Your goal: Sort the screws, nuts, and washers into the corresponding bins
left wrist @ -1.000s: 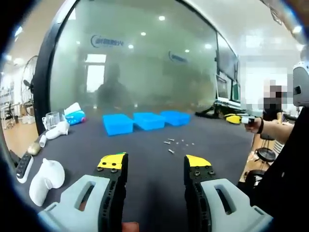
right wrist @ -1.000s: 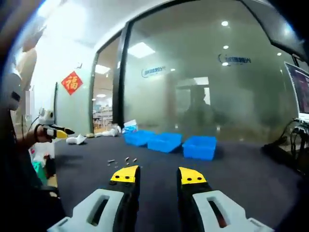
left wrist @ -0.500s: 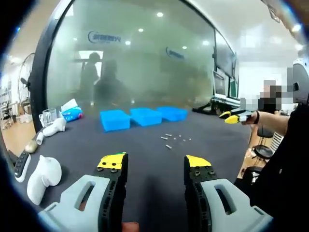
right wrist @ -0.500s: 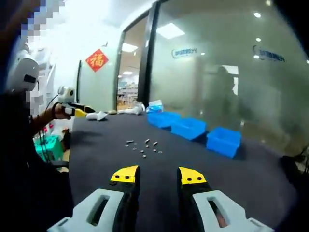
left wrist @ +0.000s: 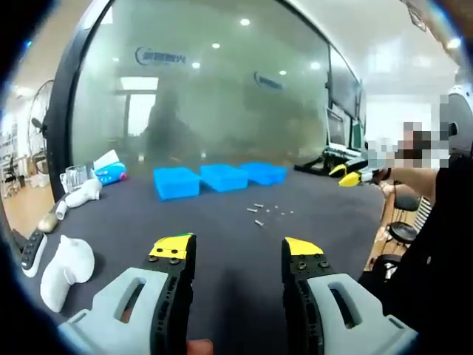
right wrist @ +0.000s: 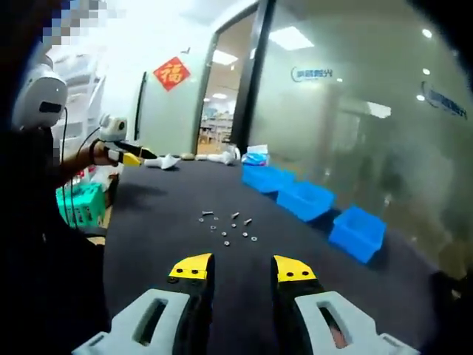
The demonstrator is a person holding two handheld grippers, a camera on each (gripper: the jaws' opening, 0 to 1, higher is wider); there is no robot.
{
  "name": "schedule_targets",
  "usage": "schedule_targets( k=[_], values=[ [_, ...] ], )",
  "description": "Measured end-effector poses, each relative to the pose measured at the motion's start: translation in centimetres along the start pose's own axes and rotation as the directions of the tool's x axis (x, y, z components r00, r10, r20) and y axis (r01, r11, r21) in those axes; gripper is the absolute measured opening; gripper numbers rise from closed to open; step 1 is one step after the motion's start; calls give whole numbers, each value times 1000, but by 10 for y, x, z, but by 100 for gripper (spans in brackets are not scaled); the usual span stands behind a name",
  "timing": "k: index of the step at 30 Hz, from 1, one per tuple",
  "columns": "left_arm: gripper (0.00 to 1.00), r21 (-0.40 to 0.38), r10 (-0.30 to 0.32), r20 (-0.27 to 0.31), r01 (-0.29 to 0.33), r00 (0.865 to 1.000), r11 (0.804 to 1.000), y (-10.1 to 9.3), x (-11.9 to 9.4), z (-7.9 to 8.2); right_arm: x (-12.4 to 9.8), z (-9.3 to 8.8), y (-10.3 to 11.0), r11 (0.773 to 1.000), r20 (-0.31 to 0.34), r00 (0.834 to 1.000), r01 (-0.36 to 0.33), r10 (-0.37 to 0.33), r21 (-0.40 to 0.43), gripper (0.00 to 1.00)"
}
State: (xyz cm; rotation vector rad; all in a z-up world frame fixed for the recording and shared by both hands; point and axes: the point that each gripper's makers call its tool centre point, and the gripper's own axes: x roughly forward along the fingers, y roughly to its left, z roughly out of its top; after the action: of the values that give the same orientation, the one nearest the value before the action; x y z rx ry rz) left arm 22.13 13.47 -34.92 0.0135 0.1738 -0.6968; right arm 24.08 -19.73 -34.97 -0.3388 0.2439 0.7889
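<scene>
Frosted glass backs a dark table bearing three blue bins, scattered hardware, white clutter; both grippers hang spread, empty.

blue bins, dark table, yellow-tipped jaws

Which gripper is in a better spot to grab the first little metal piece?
Probably the right gripper: the small metal parts lie straight ahead of its open jaws. For the left gripper, the parts look farther off, nearer the blue bins.
</scene>
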Motion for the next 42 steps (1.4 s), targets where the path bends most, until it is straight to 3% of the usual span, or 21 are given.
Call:
schedule_targets(
  k=[8,15,29,36,42],
  values=[
    [46,-4,8,1,-8,1000,1000,3,-2,-1,27,10,11,995,-55,996,-76,72,-63,27],
    [45,-14,9,3,-9,1000,1000,5,-2,-4,54,14,22,978,-131,981,-160,143,-134,27],
    [45,-54,17,10,-17,1000,998,11,-5,-12,103,15,38,925,-245,937,-303,247,-227,27],
    [45,-64,20,10,-19,1000,998,11,-5,-15,131,25,44,881,-295,912,-369,284,-294,27],
    [45,-66,23,7,-23,1000,998,13,-6,-16,148,32,50,865,-308,902,-396,303,-307,27]
  ],
)
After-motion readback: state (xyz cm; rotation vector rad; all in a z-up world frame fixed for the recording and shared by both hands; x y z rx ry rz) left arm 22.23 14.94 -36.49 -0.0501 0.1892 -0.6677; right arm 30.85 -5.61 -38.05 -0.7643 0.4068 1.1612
